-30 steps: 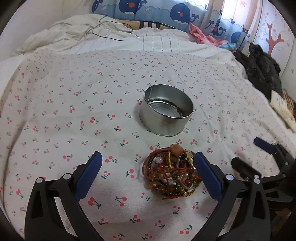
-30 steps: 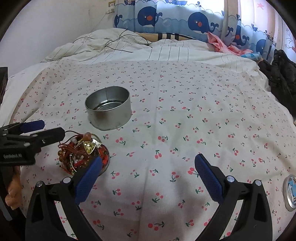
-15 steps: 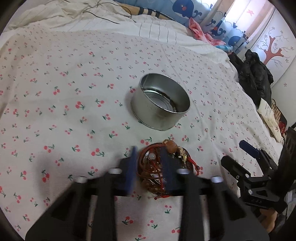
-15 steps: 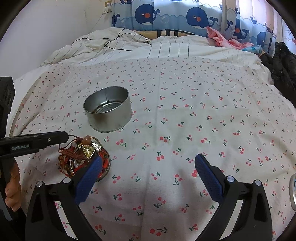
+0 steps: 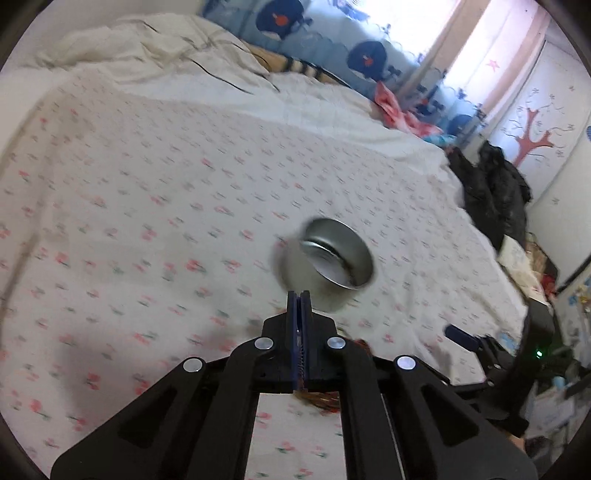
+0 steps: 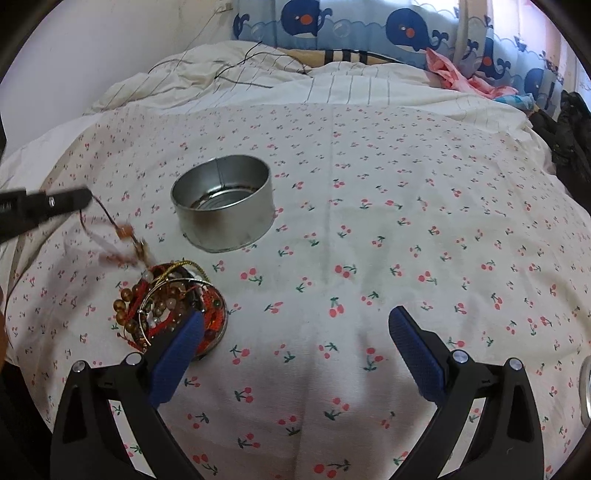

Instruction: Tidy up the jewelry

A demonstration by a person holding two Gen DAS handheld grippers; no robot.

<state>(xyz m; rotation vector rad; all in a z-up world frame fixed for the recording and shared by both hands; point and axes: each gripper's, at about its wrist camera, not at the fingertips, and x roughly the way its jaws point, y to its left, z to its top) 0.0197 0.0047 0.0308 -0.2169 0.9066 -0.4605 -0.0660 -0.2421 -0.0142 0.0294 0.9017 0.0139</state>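
Observation:
An empty round metal tin [image 6: 224, 207] stands on the cherry-print bed sheet; it also shows blurred in the left wrist view [image 5: 330, 263]. A tangled pile of bead bracelets and cords [image 6: 168, 306] lies in front of the tin. My left gripper [image 5: 299, 295] is shut on a red cord with beads [image 6: 122, 232]. In the right wrist view the left gripper [image 6: 83, 195] lifts that cord up and to the left, its lower end still in the pile. My right gripper [image 6: 295, 328] is open and empty, its left finger beside the pile.
A rumpled duvet [image 6: 258, 74] and whale-print pillows [image 6: 369, 26] lie at the far end of the bed. Dark clothes [image 5: 495, 184] sit at the right edge. A small round metal object [image 6: 585, 391] lies at the far right.
My left gripper closed on a cord in the pile and rose up and left, pulling the cord out. The left view swung and blurred. The right gripper stayed open and still.

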